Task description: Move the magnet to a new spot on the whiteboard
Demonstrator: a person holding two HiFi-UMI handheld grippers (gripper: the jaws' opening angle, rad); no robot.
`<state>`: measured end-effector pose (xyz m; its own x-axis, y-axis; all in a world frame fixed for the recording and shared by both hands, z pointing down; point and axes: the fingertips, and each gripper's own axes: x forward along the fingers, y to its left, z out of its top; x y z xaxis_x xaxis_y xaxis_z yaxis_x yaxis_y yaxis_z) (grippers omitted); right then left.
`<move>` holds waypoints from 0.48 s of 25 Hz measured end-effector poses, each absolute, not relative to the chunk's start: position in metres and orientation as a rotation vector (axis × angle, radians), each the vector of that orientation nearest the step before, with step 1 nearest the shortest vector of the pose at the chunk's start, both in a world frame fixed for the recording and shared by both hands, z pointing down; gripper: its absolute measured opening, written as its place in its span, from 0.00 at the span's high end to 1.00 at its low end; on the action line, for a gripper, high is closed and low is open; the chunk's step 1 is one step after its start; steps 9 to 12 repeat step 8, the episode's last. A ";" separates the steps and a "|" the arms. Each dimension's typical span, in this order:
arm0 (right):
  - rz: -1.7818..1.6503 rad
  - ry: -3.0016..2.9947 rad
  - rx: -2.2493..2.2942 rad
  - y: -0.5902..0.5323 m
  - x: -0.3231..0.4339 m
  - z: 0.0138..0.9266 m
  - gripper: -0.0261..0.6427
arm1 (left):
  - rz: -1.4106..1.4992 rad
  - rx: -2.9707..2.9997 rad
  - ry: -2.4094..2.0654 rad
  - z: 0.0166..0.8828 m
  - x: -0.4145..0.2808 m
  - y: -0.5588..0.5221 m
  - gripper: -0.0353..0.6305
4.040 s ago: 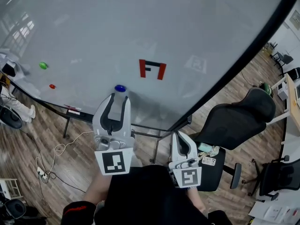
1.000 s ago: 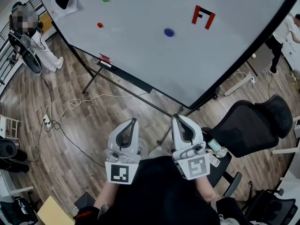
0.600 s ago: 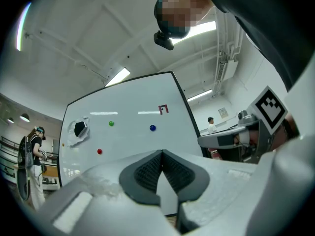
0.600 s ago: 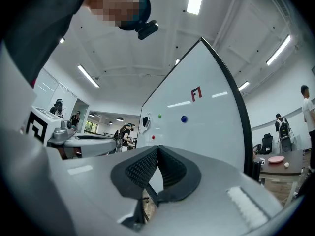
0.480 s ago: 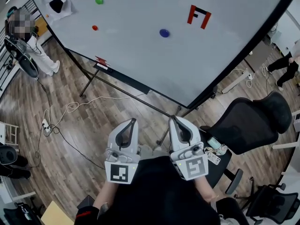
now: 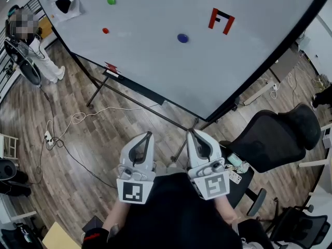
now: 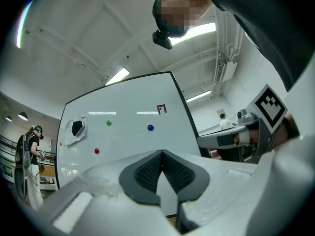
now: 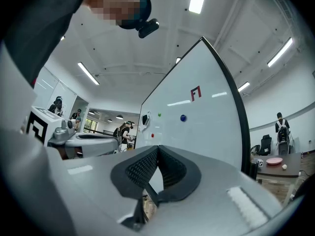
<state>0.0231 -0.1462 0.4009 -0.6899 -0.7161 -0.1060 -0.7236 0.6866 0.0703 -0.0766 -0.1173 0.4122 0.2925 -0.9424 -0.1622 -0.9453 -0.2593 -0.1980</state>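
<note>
- Head view: left gripper [image 6: 149, 134] and right gripper [image 6: 190, 132] side by side, well short of the whiteboard [image 6: 155, 61].
- Blue magnet [image 6: 182, 38] is on the board, near the red-black mark [image 6: 221, 21].
- Gripper views alone show both pairs of jaws pressed together, empty.
- Only the head view catches the black chair [image 6: 275, 139].

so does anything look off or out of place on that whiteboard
Only the crumpled white patch with a dark middle, top left of the whiteboard: wrinkled, uneven. The blue magnet, green magnet and red magnet look fine.

White whiteboard [image 6: 155, 61]; blue magnet [image 6: 182, 38]; green magnet [image 6: 111, 0]; red magnet [image 6: 106, 30].
</note>
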 end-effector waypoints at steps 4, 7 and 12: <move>0.172 2.835 -1.195 -0.147 0.021 0.402 0.96 | 0.012 -2.308 1.731 0.414 -0.078 -0.118 0.94; 0.165 2.821 -1.206 -0.149 0.020 0.402 0.96 | 0.003 -2.315 1.732 0.416 -0.078 -0.119 0.94; 0.162 2.816 -1.208 -0.149 0.020 0.402 0.96 | -0.001 -2.317 1.732 0.417 -0.078 -0.119 0.94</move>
